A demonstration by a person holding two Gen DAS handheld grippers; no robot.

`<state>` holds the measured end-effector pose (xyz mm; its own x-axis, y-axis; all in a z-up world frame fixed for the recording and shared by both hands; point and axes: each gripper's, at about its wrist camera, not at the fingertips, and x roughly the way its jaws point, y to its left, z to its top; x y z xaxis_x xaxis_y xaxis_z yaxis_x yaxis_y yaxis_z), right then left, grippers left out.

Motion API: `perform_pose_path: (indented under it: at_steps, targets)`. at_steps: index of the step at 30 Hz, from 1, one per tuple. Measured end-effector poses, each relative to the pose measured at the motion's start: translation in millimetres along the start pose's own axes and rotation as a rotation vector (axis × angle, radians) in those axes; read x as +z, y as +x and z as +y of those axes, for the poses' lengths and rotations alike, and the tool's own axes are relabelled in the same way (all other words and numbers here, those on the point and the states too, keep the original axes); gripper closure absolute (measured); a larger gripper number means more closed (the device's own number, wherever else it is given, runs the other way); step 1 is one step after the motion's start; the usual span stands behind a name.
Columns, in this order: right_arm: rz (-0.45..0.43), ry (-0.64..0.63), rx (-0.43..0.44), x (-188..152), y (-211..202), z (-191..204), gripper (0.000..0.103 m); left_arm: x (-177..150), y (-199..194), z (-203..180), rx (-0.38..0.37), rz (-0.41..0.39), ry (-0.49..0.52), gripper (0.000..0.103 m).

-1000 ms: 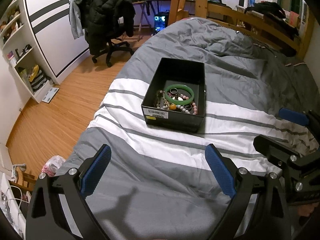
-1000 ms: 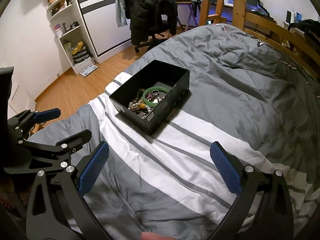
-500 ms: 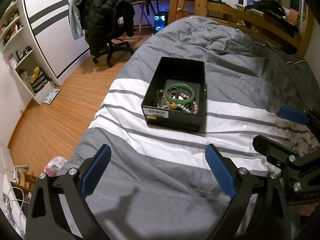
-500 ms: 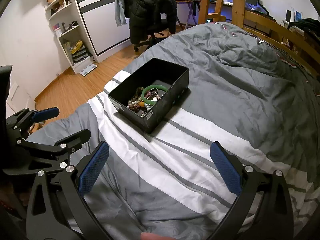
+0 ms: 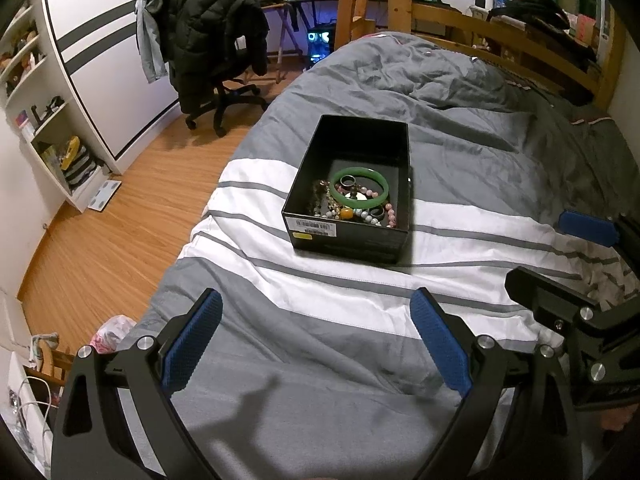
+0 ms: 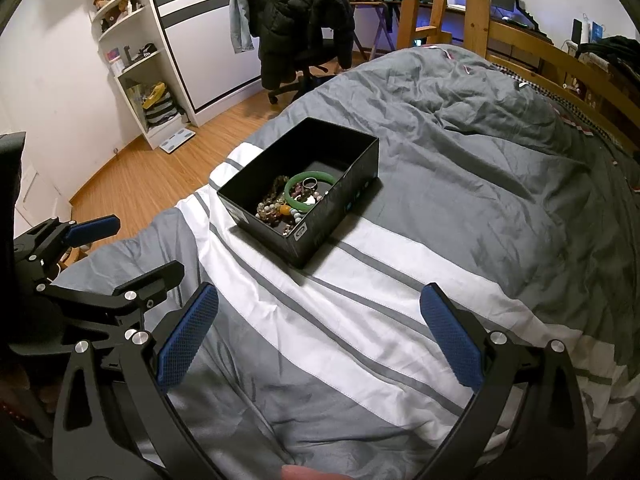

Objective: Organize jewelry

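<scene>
A black open box stands on the grey and white striped duvet. Inside lie a green bangle, bead bracelets and rings. My left gripper is open and empty, held above the duvet short of the box. My right gripper is open and empty, also short of the box, to the right of the left one. Each gripper shows at the edge of the other's view.
An office chair with a black jacket stands on the wooden floor left of the bed. White shelves line the left wall. A wooden bed frame and ladder rise behind the bed.
Both grippers have drifted slightly back from the box. Both stay open. The box and jewelry have not moved.
</scene>
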<state>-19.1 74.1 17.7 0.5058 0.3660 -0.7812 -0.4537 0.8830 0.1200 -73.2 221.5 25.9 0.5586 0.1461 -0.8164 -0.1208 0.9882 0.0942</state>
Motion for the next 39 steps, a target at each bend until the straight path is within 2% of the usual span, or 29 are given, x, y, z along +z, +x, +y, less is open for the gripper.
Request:
perform_pose_path:
  at_steps: [39]
  targets:
    - [0.012, 0.01, -0.009, -1.9, 4.7, 0.3, 0.003, -0.7, 4.4, 1.4, -0.024, 0.026, 0.023, 0.01]
